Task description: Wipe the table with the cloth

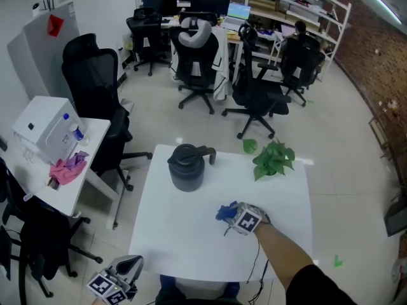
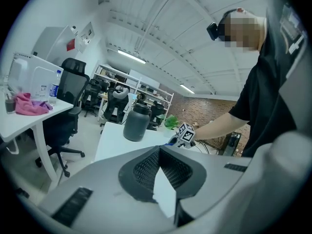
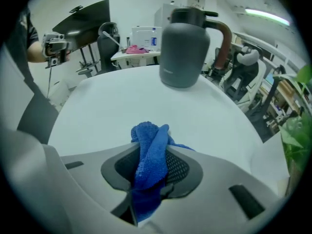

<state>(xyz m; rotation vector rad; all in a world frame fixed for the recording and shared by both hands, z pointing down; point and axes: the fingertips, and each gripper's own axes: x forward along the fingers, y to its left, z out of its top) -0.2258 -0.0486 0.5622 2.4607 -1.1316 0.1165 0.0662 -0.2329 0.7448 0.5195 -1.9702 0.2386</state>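
**Blue cloth held over the white table**

The right claw [image 1: 231, 214] is out over the table [image 1: 172, 240], near the middle and a bit to the right. Its jaws are closed on the cloth [image 3: 147, 139]. The cloth is blue and bunched up. It is pinched between the two pads, and a lump of it sticks out past the tips. I cannot tell if the cloth touches the table top.

The left claw [image 2: 160, 150] is low and off the table, by the near left corner. Its jaw tips are pressed together and nothing is between them. It points across the table at the other claw.

A dark jug [image 1: 187, 168] with a handle stands up straight on the far left part of the table, well apart from the cloth. A green plant [image 1: 274, 159] lies on the far right corner.

To the left stands a small desk [image 1: 96, 131]. On it are a white box [image 1: 42, 127], a bottle [image 1: 75, 131] and a pink rag [image 1: 68, 169]. Black chairs [image 1: 196, 65] stand on the floor behind the table.
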